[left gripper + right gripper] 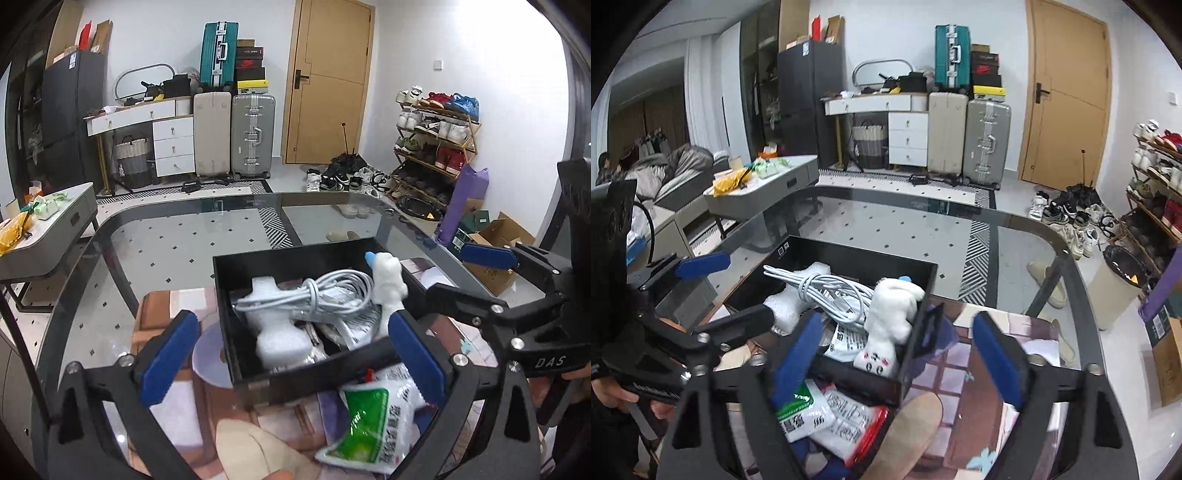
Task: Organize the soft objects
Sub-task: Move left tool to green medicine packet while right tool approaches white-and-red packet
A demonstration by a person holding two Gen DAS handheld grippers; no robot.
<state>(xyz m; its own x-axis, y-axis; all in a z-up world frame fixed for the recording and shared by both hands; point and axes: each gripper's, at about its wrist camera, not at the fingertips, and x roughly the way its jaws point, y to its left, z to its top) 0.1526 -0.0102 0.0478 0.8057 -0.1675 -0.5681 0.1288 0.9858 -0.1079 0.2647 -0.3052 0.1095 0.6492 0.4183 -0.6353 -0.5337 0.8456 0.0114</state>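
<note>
A black box [258,382] [849,380] stands on the glass table. It holds a coiled white cable [325,291] [827,290], a white foam piece [277,332] [786,306] and a white plush toy [386,280] [890,317] that leans on the box's right side. A green-and-white packet [373,424] [812,413] lies in front of the box. My left gripper [291,363] is open, astride the box's near wall. My right gripper [895,354] is open over the box's near right corner and holds nothing. Each gripper shows in the other's view.
A patterned mat [964,376] lies under the box on the glass table [147,243]. A beige insole [908,439] lies in front of it. A low grey side table [48,229] stands at the left. Suitcases, a shoe rack and a bin stand beyond.
</note>
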